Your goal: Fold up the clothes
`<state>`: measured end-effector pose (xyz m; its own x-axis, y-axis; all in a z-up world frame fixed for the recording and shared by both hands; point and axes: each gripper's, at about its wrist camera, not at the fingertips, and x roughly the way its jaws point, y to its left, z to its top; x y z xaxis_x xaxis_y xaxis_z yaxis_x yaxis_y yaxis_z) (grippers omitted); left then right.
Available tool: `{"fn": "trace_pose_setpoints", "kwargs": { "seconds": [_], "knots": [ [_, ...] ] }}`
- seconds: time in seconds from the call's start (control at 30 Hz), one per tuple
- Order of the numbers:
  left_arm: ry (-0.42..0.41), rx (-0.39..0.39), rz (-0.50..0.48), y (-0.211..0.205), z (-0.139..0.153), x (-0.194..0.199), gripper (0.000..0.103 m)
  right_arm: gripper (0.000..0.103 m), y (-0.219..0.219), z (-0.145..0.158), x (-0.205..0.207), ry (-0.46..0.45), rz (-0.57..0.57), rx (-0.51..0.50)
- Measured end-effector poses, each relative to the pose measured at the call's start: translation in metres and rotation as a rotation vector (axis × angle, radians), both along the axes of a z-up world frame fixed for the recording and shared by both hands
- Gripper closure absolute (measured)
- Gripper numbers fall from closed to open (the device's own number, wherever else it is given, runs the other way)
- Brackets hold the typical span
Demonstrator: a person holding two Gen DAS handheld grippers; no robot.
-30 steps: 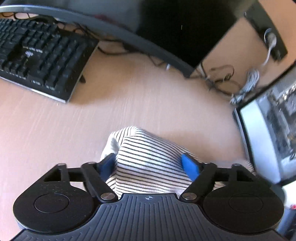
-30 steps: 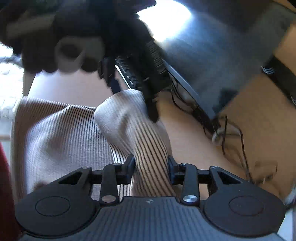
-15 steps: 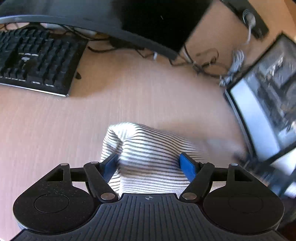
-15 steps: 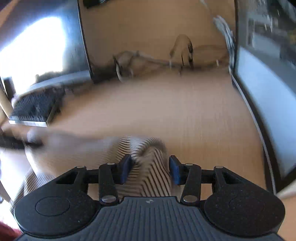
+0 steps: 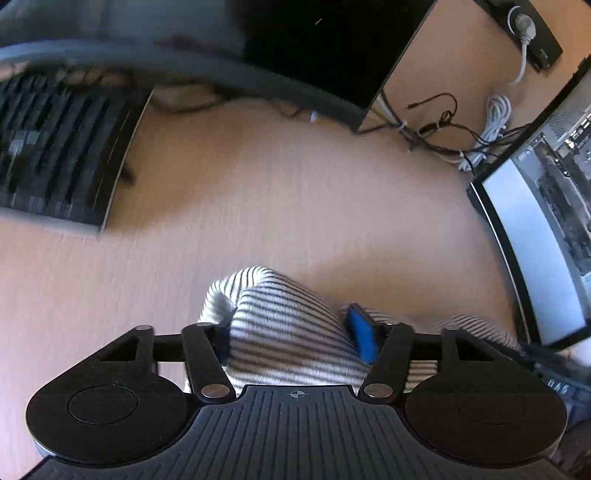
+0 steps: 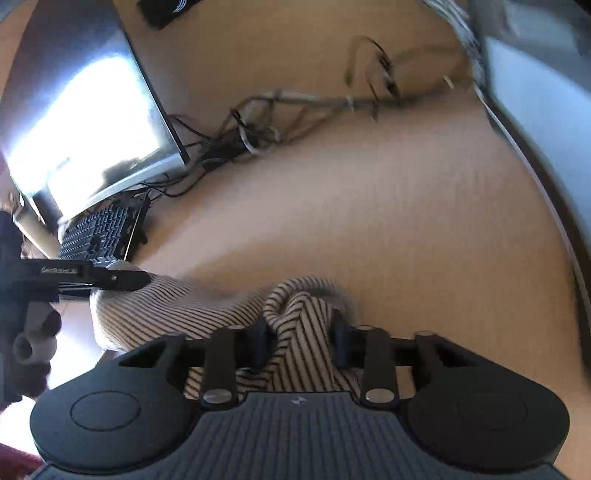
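Left gripper [image 5: 291, 332] sits at lower centre of its wrist view, blue pads [image 5: 364, 338] set fairly wide w/ a thick bunch of the striped garment [image 5: 288, 332] filling the gap and pressing both sides, so it's clamped on cloth. The garment is white w/ thin dark stripes; it humps up between the fingers and trails off to the lower right of the frame, just over the pale wooden desk [image 5: 277, 206]. Upper left of that view: a black keyboard [image 5: 62, 155], blurred. Top centre: a dark monitor [image 5: 314, 48] w/ a curved grey base. Upper right: a tangle of cables [image 5: 443, 129] and a black power strip [image 5: 528, 33] against the wall; a second screen [image 5: 535, 236] runs down the right edge. In the right wrist view the right gripper [image 6: 299, 341] is at lower centre, fingers narrow and pinched on a rolled fold of the same cloth [image 6: 299, 321]; more fabric spreads to the left of frame, approx to where the other gripper [image 6: 122, 280] shows at mid-left, nipping the far end. Keyboard [image 6: 103, 232] and a bright-lit monitor [image 6: 85, 122] sit at left, cables [image 6: 258, 136] upper centre, bare desk [image 6: 388, 221] in the middle. Right edge is motion-blurred; can't tell detail there.
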<state>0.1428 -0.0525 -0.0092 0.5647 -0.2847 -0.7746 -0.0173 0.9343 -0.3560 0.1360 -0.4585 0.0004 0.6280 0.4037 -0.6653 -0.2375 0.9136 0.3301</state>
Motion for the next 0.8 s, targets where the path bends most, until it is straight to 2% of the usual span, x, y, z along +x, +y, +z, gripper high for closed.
{"fn": "trace_pose_setpoints", "kwargs": {
  "seconds": [0.1, 0.17, 0.2, 0.33, 0.43, 0.53, 0.6, 0.67, 0.73, 0.8],
  "knots": [
    [-0.084, 0.004, -0.011, -0.002, 0.02, 0.008, 0.05, 0.077, 0.002, 0.024, 0.018, -0.097, 0.006, -0.042],
    [-0.119, 0.035, -0.019, -0.006, 0.027, 0.008, 0.05, 0.077, 0.005, 0.032, 0.021, -0.158, 0.018, -0.107],
    [-0.124, 0.056, -0.024, -0.009, 0.027, 0.006, 0.05, 0.077, 0.006, 0.031, 0.02, -0.163, 0.024, -0.135],
    [-0.095, 0.146, -0.054, -0.022, 0.009, -0.001, 0.049, 0.069, 0.0, 0.009, 0.01, -0.091, 0.036, -0.176],
    [-0.086, 0.156, -0.072, -0.024, 0.0, -0.012, 0.047, 0.062, -0.006, 0.017, -0.001, -0.097, 0.014, -0.192],
    [-0.097, 0.165, -0.079, -0.024, 0.0, -0.015, 0.047, 0.062, 0.003, 0.05, -0.015, -0.23, -0.02, -0.242],
    [-0.1, 0.161, -0.079, -0.027, -0.001, -0.013, 0.047, 0.062, 0.012, 0.064, -0.021, -0.291, -0.007, -0.195],
    [-0.097, 0.127, -0.044, -0.019, 0.002, -0.015, 0.047, 0.062, 0.022, 0.059, -0.017, -0.248, 0.021, -0.138],
    [-0.093, 0.086, 0.0, -0.01, 0.006, -0.017, 0.045, 0.061, 0.032, 0.035, -0.013, -0.15, 0.039, -0.14],
    [-0.089, 0.046, 0.043, 0.0, 0.009, -0.019, 0.029, 0.062, 0.032, 0.015, -0.021, -0.123, 0.019, -0.121]
  ]
}}
